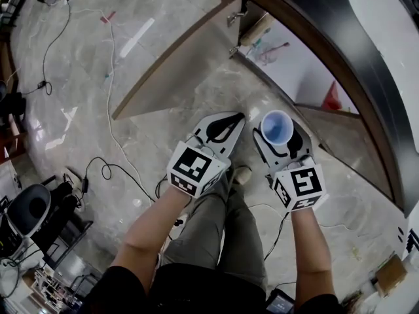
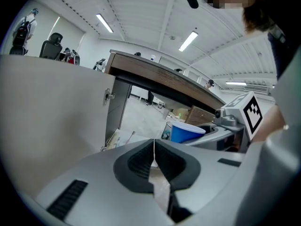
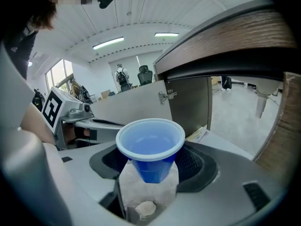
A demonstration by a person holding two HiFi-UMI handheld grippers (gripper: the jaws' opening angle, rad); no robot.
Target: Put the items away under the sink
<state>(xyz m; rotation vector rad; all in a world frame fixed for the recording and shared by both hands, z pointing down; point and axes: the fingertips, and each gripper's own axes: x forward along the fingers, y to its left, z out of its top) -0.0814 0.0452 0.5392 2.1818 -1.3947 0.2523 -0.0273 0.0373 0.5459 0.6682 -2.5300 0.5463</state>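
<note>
Marble floor (image 1: 163, 18) underfoot. Cup (image 3: 150, 147) is held upright, mouth up, pinched low on its body by the right gripper (image 1: 280, 136). Open cabinet (image 1: 294, 70) is seen just ahead of it, nearer this hand. Left gripper (image 2: 154, 147) is closed with nothing between its jaws.

Cup (image 1: 276, 127) in the right claw (image 1: 279, 138), just right of the left claw (image 1: 224, 125); open cabinet door (image 1: 173, 70) far left, cabinet (image 1: 298, 74) beyond under the tabletop (image 1: 308, 25).
</note>
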